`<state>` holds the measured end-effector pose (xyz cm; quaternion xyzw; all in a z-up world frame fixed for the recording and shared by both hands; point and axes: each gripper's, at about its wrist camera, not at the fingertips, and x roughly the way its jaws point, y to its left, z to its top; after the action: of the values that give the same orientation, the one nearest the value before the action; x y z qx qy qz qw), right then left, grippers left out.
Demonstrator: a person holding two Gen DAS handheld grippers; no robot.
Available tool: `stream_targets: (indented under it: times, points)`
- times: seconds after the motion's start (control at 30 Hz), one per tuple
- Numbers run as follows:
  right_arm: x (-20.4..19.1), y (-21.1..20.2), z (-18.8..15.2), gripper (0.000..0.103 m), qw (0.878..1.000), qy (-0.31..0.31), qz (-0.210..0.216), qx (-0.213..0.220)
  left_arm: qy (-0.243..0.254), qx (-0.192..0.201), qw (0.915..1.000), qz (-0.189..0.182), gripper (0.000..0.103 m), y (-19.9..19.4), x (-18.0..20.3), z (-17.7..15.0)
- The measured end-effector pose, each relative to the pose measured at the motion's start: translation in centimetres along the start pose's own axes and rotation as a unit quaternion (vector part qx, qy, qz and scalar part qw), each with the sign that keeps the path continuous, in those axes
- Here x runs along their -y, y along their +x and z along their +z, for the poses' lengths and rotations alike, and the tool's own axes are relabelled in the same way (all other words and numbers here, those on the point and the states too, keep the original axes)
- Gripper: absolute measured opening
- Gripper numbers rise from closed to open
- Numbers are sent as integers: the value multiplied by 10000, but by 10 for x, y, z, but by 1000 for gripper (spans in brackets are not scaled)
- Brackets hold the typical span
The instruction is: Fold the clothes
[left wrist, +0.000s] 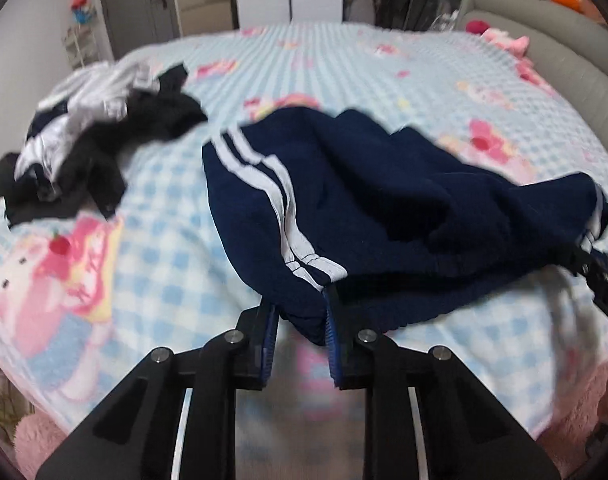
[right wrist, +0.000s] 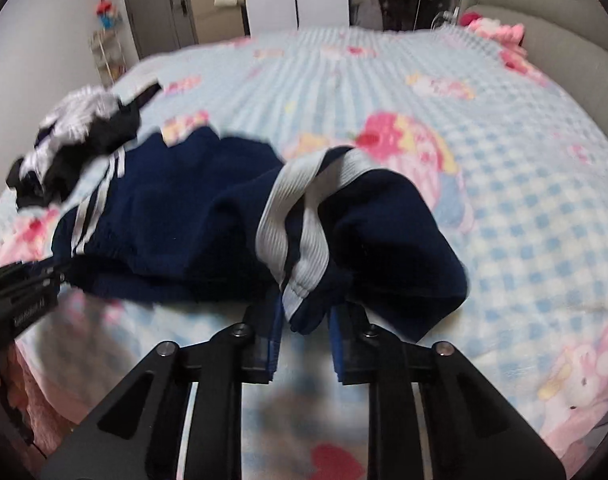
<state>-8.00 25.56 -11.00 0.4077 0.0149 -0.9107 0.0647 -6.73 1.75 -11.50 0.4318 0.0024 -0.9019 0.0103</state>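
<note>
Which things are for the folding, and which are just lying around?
For the job:
navy blue knit garment with white stripes
left gripper
right gripper
pile of black and white clothes

Just lying about:
blue checked bedspread
pink plush toys

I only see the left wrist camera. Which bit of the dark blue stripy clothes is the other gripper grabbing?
Observer: The right gripper pinches the dark blue knitted garment just below a wide white ribbed band.
Child: Is that band flat?
Observer: No, it is doubled over in a loop and sits crumpled on top of the blue fabric.
Child: What's on the bed past it?
Observer: The blue checked blanket shows a pink-and-white rabbit print near its right corner.
</note>
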Motion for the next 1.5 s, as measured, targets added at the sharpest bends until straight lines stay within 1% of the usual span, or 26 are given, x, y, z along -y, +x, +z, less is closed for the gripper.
stream_targets:
  times: [0.1, 0.13, 0.2, 0.3, 0.37, 0.43, 0.47, 0.5, 0.6, 0.67, 0.73, 0.77, 0.87, 0.97, 1.0, 1.03, 1.1, 1.17, 1.23, 1.27, 1.3, 1.37, 1.4, 1.43, 1.47, 1.5]
  points:
    - [3, -26, 3, 17, 9995, 157, 150, 211, 44, 164, 9997, -171, 21, -23, -2, -3]
    - [4, -34, 1, 17, 9994, 173, 198, 218, 56, 187, 9996, -217, 21, -29, -4, -6]
    - [6, -41, -7, 17, 9998, 104, 175, 75, 56, 120, 9995, -294, 21, -36, -8, -13]
    - [6, -35, -23, 19, 9984, 43, 267, -504, -41, -65, 9989, -468, 21, -35, -17, -18]
    - [0, -24, -34, 24, 9952, -143, 369, -890, -63, -253, 9988, -411, 24, -26, -14, -27]
    - [-10, -12, -43, 25, 9925, -447, 250, -1107, -102, -515, 9979, -380, 29, -12, -12, -34]
    - [-13, -9, -43, 26, 9927, -516, 152, -1083, -107, -606, 9974, -372, 38, -7, -10, -35]
    - [-15, -6, -42, 31, 9929, -568, 58, -1039, -69, -602, 9976, -343, 45, -5, -8, -35]
    - [-20, -9, -32, 33, 9960, -543, -7, -707, 44, -590, 9979, -255, 48, 0, -2, -35]
    - [-23, -11, -22, 33, 9969, -609, -142, -479, 120, -582, 9980, -197, 48, 3, 3, -35]
    - [-27, -17, -13, 33, 9968, -707, -296, -213, 178, -539, 9983, -120, 38, 4, 6, -34]
    - [-29, -22, -9, 33, 9967, -734, -348, -75, 165, -436, 9989, -27, 32, 0, 6, -31]
    - [-31, -32, 0, 33, 9960, -712, -489, 226, 13, -207, 9997, 164, 32, -10, 0, -24]
    - [-22, -29, 0, 35, 9959, -473, -765, 125, -132, -104, 9994, 311, 31, -16, -9, -23]
    - [-18, -28, -3, 37, 9970, -368, -684, 23, -155, -101, 9993, 313, 31, -17, -10, -25]
    - [-14, -26, -7, 38, 9980, -268, -564, -85, -181, -114, 9994, 288, 32, -17, -11, -26]
    - [-14, -22, -14, 38, 9988, -225, -290, -311, -250, -182, 9995, 92, 32, -15, -15, -29]
    - [-23, -18, -20, 38, 9982, -372, 57, -468, -312, -238, 9992, -125, 33, -13, -14, -33]
    - [-33, -16, -19, 41, 9977, -475, 207, -427, -300, -352, 9984, -327, 43, -4, -10, -35]
    - [-38, -15, -18, 43, 9975, -522, 267, -394, -268, -378, 9983, -340, 50, -3, -7, -36]
    - [-43, -14, -17, 47, 9972, -568, 328, -361, -221, -403, 9984, -336, 50, -2, -3, -36]
    - [-51, -10, -14, 49, 9968, -637, 371, -294, -66, -453, 9986, -264, 48, 2, 2, -38]
    - [-54, -6, -12, 49, 9970, -652, 327, -260, -7, -462, 9987, -220, 36, 3, 4, -38]
    - [-52, -5, -11, 44, 9974, -618, 267, -238, 19, -442, 9989, -160, 29, 1, 5, -39]
    - [-49, -6, -10, 38, 9979, -569, 201, -220, 25, -413, 9991, -112, 24, -1, 4, -39]
    - [-46, -6, -9, 27, 9984, -519, 135, -201, -8, -369, 9993, -88, 22, -4, 2, -39]
